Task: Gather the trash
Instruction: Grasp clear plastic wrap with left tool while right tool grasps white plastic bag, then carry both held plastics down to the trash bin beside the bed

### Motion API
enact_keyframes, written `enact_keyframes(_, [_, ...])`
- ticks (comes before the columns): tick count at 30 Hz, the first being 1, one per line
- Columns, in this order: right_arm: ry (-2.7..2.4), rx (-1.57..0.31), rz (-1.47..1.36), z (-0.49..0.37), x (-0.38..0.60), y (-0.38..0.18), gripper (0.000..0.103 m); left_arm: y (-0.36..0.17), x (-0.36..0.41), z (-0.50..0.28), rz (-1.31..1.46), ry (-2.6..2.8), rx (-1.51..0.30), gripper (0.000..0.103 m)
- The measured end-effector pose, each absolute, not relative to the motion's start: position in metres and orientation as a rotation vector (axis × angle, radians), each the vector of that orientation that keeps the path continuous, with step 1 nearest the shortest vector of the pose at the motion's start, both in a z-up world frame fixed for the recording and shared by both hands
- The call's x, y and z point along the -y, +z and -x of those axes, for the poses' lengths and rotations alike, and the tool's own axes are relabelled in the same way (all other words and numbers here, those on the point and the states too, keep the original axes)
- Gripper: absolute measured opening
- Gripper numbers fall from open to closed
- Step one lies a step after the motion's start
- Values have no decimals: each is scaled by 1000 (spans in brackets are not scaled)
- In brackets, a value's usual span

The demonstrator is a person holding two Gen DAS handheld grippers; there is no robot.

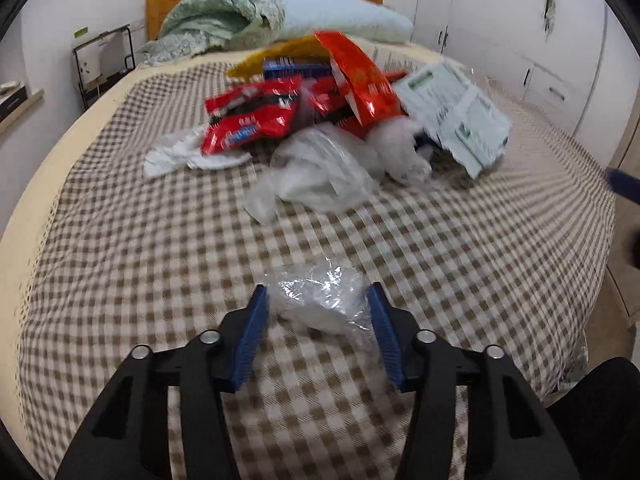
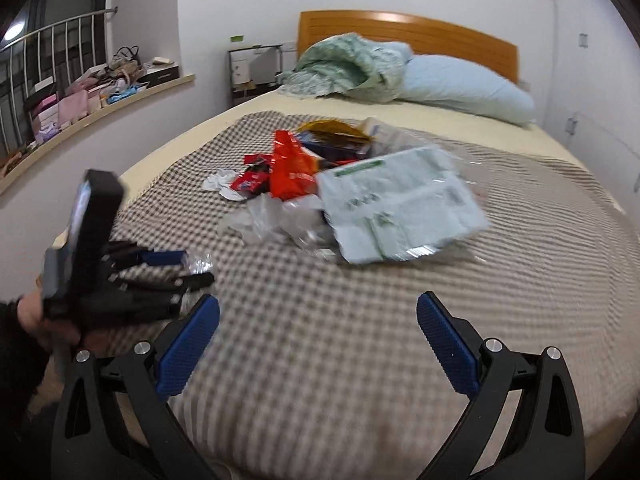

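The left gripper [image 1: 318,300] sits low over the checked blanket [image 1: 160,264] with a crumpled clear wrapper [image 1: 320,300] between its blue fingers [image 1: 256,332]. They're about half closed and both pads look to be touching the plastic, though the blur makes a firm squeeze hard to confirm. The right gripper [image 2: 318,344] is spread wide with nothing in it, hovering over bare blanket near the foot of the bed [image 2: 520,360].

The rest of the trash is a heap [image 1: 340,120] mid-bed: red snack bags [image 1: 256,116], a pale green mailer [image 1: 456,120], clear plastic [image 1: 320,172], a yellow bag [image 1: 280,56] at the back. Plenty of open blanket between the heap and both grippers, and the mattress edges are well clear on either side.

What lies under the pile is hidden. Everything's motion-smeared, so labels can't be read. In the right wrist view the left gripper [image 2: 192,268] is seen side-on at the left edge, held by a hand [image 2: 36,316] that's partly cut off.
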State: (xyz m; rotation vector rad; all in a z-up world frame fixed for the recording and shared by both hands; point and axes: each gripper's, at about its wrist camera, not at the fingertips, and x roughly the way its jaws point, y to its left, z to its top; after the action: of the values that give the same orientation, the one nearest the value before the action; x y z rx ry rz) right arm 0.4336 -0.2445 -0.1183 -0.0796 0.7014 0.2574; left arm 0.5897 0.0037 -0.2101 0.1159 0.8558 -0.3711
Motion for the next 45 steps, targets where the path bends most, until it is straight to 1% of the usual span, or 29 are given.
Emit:
enact_keyframes(1, [282,-708,67,-446,238,-121,83,-206,-9,-588,-109,-353,-841,43])
enact_keyframes(3, [343,-738,48,-473,220,-129,70,-195,-28,-588,-69,-333,-789,41])
enact_keyframes(5, [395,-756,56,-499,196,-140,69,-183,-54,-590,-11,-284,-749,40])
enact_keyframes(8, [440,-788,82,-528,165,-153,69,-175,-90,-595,78,-205,-738,40])
enact_keyframes(11, [374,-809,204,-556,135,-168,69,-175,-115,-598,124,-148,-745,40])
enact_keyframes(14, [318,-868,241,-576,129,-183,69,-178,-129,-595,146,-120,-758,40])
enact_keyframes(15, [314,-885,233,-579,130,-185,53,-177,-130,-590,148,-117,-761,40])
enact_keyframes(16, [314,-883,228,-579,131,-183,27,-177,-131,-589,142,-110,-767,40])
enact_keyframes(18, [365,-898,180,-572,135,-171,12,-173,-129,-583,120,-91,-767,40])
enact_keyframes(19, [402,-898,154,-567,137,-164,8,-167,-127,-579,106,-87,-757,40])
enact_keyframes(25, [579,-772,39,-506,157,-82,7,-120,-120,-541,70,-82,-679,40])
enact_keyframes(29, [586,-684,-77,-466,203,-22,7,-77,-109,-508,63,-75,-627,40])
enact_keyframes(35, [472,-573,-111,-398,283,40,7,-2,-67,-445,66,-153,-517,40])
enact_keyframes(39, [388,-521,-161,-351,347,57,7,29,-16,-406,38,-253,-486,40])
enact_keyframes(41, [327,-506,-174,-323,384,61,7,42,22,-385,8,-323,-470,40])
enact_keyframes(45, [177,-479,-182,-263,460,63,7,55,95,-355,-46,-466,-453,40])
